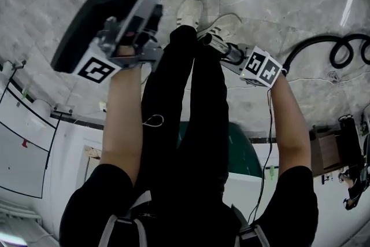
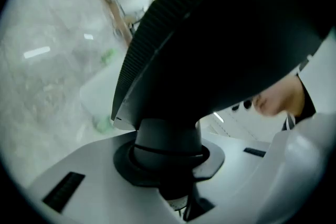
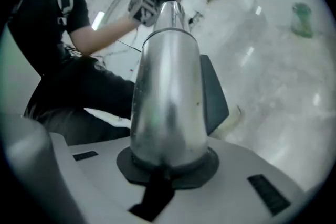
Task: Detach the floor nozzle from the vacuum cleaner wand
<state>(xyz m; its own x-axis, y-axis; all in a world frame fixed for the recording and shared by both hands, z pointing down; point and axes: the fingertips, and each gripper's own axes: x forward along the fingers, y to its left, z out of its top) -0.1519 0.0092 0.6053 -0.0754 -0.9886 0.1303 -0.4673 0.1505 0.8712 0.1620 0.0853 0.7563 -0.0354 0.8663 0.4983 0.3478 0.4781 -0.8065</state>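
The black floor nozzle (image 1: pixel 98 8) is raised at the upper left of the head view, and my left gripper (image 1: pixel 141 20) is shut on its round neck. In the left gripper view the neck (image 2: pixel 168 139) sits between the jaws, with the ribbed nozzle body (image 2: pixel 220 34) filling the view above it. My right gripper (image 1: pixel 224 50) is shut on the silver wand (image 1: pixel 209 40) near the person's shoes. The wand (image 3: pixel 168 92) runs away from the right gripper (image 3: pixel 168 165) toward the left gripper's marker cube (image 3: pixel 143 5). In the head view the wand's end and the nozzle are apart.
The person's legs and white shoes (image 1: pixel 191 11) stand between the two grippers on the marble floor. A black hose (image 1: pixel 335 46) lies coiled at the right with thin cables beside it. White furniture (image 1: pixel 23 142) is at the lower left and a dark green object (image 1: pixel 243 147) is below centre.
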